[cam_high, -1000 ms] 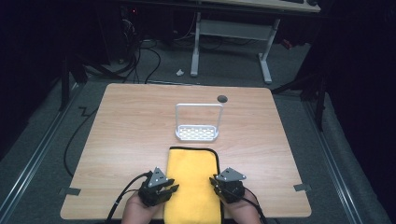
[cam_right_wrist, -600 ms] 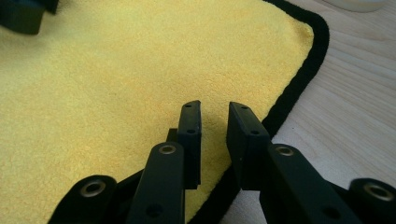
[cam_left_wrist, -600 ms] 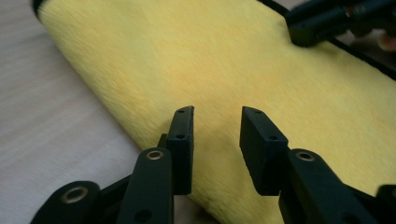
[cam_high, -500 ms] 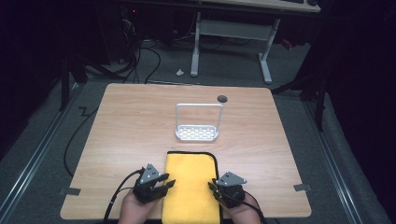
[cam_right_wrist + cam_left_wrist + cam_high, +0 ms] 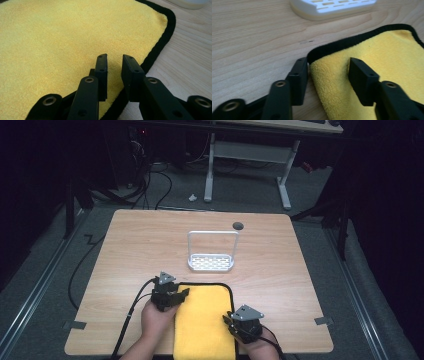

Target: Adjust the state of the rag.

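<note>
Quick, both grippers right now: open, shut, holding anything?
Left gripper: open, jaws straddling the yellow cloth's far left corner.
Right gripper: jaws nearly together over the cloth's edge; grip cannot be told.

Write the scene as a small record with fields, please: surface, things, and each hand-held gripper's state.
surface: light wooden table
cloth: yellow fleecy cloth with black edging, flat at the near edge
rack: white slotted plastic tray with a tall hoop handle, beyond the cloth
left hand-held gripper: open, jaws astride the cloth's far left corner
right hand-held gripper: slightly open over the cloth's right edge
</note>
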`<act>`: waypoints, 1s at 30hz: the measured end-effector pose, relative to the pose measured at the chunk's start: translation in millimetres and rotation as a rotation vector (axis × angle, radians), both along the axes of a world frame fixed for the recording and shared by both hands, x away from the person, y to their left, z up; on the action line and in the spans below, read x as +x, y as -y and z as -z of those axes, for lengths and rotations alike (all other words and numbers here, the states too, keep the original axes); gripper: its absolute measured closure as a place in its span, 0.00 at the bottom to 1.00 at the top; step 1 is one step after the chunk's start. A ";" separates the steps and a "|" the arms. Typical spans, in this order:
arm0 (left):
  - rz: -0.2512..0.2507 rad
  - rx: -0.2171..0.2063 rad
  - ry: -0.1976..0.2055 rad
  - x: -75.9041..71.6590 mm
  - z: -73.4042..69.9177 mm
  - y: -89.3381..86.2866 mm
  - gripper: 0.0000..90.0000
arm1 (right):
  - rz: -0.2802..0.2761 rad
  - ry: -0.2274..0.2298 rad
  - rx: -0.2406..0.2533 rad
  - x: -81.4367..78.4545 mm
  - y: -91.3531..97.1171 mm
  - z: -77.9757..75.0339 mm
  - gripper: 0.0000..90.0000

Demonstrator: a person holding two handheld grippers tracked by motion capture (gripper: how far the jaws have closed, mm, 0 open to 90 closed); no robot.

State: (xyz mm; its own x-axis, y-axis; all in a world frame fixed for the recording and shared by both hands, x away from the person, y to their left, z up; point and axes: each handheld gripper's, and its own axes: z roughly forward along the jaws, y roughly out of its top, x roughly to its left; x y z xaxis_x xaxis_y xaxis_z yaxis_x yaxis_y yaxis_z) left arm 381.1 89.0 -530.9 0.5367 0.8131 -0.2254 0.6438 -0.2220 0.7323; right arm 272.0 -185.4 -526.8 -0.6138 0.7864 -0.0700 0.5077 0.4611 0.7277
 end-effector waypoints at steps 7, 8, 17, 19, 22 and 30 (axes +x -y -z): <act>-0.014 -0.137 -0.065 4.8 6.8 -13.8 0.87 | 0.001 -0.002 0.010 0.7 0.8 0.1 0.82; -0.010 -0.142 -0.071 5.4 7.2 -14.6 0.88 | 0.001 -0.005 0.014 0.7 1.0 -0.3 0.80; 0.013 -0.131 -0.054 3.0 7.9 -11.5 0.90 | 0.142 -0.025 0.099 39.1 13.4 -11.3 0.64; 0.014 -0.132 -0.054 3.1 7.9 -11.1 0.90 | 0.164 -0.029 0.096 53.4 12.7 -11.7 0.62; 0.017 -0.133 -0.056 3.4 8.0 -11.3 0.90 | 0.209 -0.069 0.113 74.9 10.7 -6.5 0.59; 0.020 -0.130 -0.052 2.9 8.0 -10.8 0.90 | 0.197 -0.087 0.103 88.6 0.5 1.0 0.63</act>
State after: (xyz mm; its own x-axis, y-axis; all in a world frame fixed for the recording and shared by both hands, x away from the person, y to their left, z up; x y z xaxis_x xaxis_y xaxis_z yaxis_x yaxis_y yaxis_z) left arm 384.0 99.8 -538.9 0.5372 0.7644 -0.3566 0.6783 -0.1403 0.7213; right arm 360.6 -185.9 -527.9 -0.4481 0.8918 0.0628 0.6432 0.2728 0.7155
